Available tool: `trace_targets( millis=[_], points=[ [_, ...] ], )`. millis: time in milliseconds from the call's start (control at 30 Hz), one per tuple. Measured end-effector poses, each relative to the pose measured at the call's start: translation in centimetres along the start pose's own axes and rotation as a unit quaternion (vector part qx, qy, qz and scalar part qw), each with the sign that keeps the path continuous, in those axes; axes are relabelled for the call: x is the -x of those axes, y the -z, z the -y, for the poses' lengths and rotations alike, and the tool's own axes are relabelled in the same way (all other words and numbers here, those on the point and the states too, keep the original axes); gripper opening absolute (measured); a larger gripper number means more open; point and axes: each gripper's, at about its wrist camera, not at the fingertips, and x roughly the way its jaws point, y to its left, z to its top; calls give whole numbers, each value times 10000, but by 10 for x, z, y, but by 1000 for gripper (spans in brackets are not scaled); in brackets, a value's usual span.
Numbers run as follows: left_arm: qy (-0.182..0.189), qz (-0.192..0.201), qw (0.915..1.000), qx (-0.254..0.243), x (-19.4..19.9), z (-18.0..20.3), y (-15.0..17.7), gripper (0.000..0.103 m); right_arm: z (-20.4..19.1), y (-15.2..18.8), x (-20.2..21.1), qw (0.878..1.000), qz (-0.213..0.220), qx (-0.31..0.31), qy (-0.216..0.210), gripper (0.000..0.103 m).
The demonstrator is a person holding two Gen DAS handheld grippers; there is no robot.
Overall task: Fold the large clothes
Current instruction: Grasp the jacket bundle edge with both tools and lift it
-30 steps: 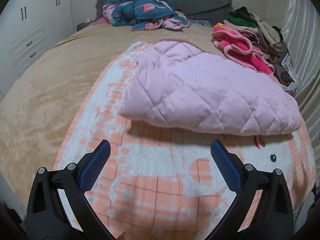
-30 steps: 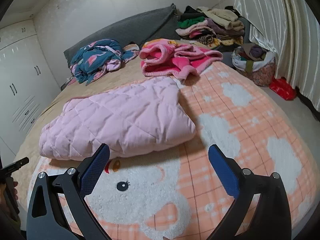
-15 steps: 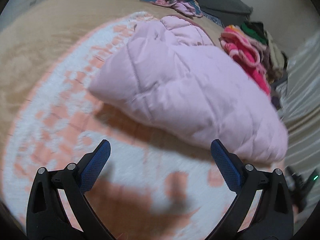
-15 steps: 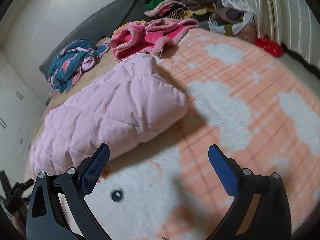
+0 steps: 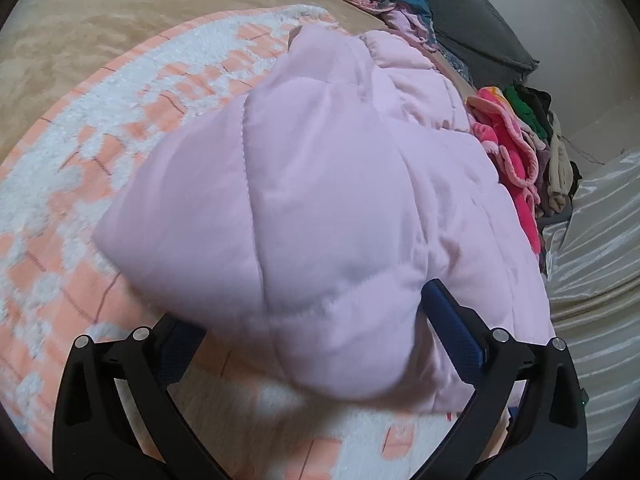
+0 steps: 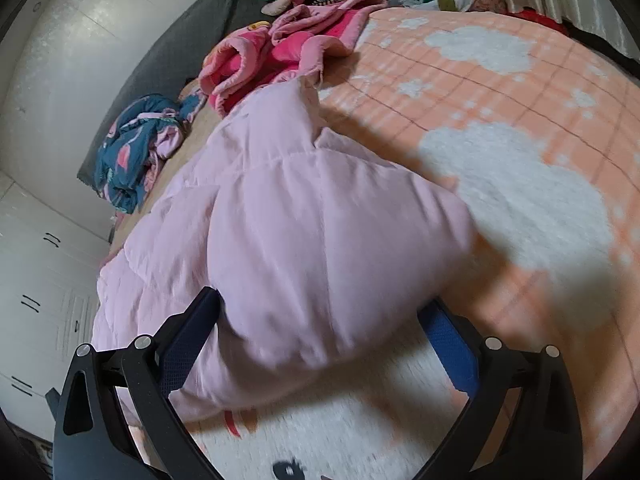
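The puffy, quilted pink jacket (image 5: 320, 200) lay folded on the bed's fleecy peach-and-white blanket (image 5: 80, 152). Each corner bulged between a spread-wide gripper's fingers, left gripper (image 5: 316, 336) and right gripper (image 6: 320, 332), neither clamped.

The left tool (image 5: 318, 334) is spread wide, its blue-padded fingers (image 5: 454, 330) set either side of a puffy pink corner that fills the gap between them. The right tool (image 6: 320, 338) is likewise splayed, one finger (image 6: 188, 340) on each side of a pink bulge, neither pad pressing in.
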Motion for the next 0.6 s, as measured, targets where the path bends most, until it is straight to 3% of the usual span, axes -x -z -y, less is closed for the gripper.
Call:
trace_targets(
  millis=[367, 600],
  points=[
    [485, 72, 9973, 545, -26, -11, -13, 95, 6, -7, -29, 9989, 103, -226, -398, 99],
    [322, 263, 9988, 274, -21, 1, -16, 93, -8, -12, -25, 9976, 181, 251, -616, 61]
  ],
)
